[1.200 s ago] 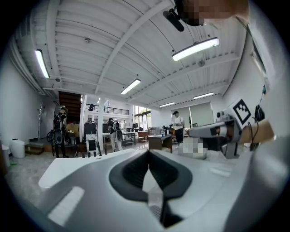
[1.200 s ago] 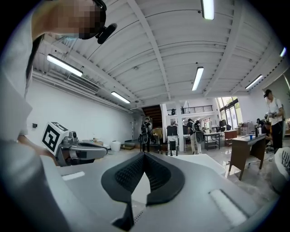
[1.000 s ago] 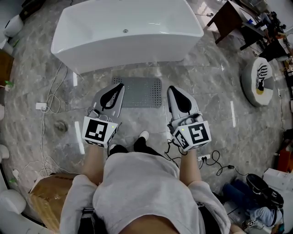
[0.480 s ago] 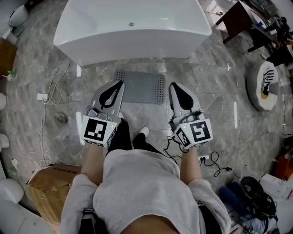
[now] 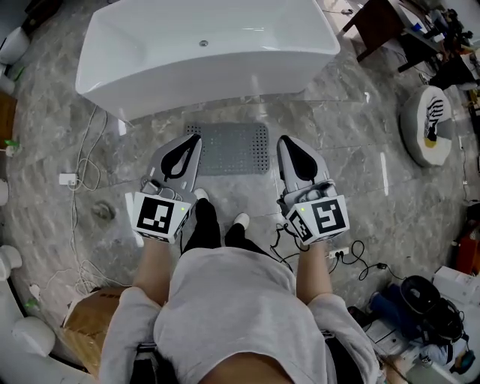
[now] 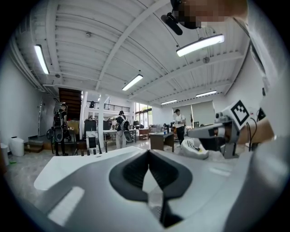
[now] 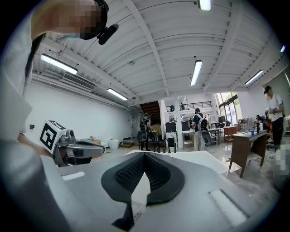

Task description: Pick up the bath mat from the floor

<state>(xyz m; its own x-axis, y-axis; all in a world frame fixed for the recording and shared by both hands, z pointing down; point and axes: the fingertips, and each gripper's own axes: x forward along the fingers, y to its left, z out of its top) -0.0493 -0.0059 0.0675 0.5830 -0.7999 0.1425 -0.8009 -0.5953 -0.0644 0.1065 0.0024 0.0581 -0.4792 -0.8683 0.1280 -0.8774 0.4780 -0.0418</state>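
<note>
The grey perforated bath mat (image 5: pixel 229 148) lies flat on the marble floor just in front of the white bathtub (image 5: pixel 202 52). My left gripper (image 5: pixel 197 138) is held level above the mat's left edge, shut and empty. My right gripper (image 5: pixel 284 140) hovers past the mat's right edge, also shut with nothing in it. In the left gripper view the dark pads (image 6: pixel 136 170) meet at the tips, and the right gripper (image 6: pixel 217 131) shows beside them. In the right gripper view the pads (image 7: pixel 158 174) are likewise closed. The mat is hidden in both gripper views.
The person's feet (image 5: pixel 240 220) stand just short of the mat. Loose cables (image 5: pixel 82 165) run at the left, a power strip (image 5: pixel 337 253) at the right. A cardboard box (image 5: pixel 90 322), a round white cushion (image 5: pixel 427 124) and a dark table (image 5: pixel 375 22) ring the area. People stand far off (image 6: pixel 121 129).
The person has shifted a foot forward toward the mat and the head view has swayed a little. Both grippers keep the same pose, shut, over the mat's sides.
</note>
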